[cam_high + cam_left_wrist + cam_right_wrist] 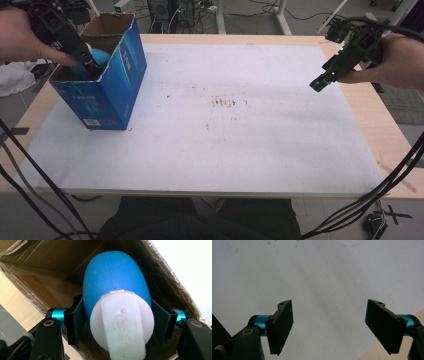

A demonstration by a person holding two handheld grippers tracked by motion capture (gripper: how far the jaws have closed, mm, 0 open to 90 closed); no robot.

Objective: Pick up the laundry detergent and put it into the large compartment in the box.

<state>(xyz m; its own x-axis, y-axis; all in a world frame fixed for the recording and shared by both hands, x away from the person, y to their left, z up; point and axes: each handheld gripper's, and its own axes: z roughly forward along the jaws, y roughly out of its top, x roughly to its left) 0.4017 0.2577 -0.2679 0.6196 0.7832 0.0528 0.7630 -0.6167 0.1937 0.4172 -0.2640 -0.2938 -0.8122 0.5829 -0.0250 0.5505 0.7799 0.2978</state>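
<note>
**Left gripper clamping blue bottle inside box, right gripper idling open**

The left gripper (pixel 117 322) is reaching down into the open blue carton (pixel 107 85) at about 10 o'clock on the table, its jaws squeezing the sides of a blue bottle (pixel 115 280) with a white cap (pixel 122 322). In the left gripper view the bottle is sitting within the brown cardboard walls, cap end toward the camera. In the high view the bottle is showing as a blue patch just inside the carton's top opening, the black jaws angling in from the upper left.

The right gripper (pixel 329 325) is hanging at about 2 o'clock, jaws standing wide apart with nothing between them, pointing down and left at the sheet, clear of it.

A white sheet (pixel 225 130) is covering most of the light wood table (pixel 370 115); dark smudges are marking the sheet near its centre. Desk legs, cables and computer gear are crowding the floor at 12 o'clock.

The left hand (pixel 20 35) is coming in from 10 o'clock, wrist tipping the gripper downward. The right hand (pixel 400 62) is entering from 3 o'clock, held above the table edge. Black cables are trailing off both sides toward 6 o'clock.
</note>
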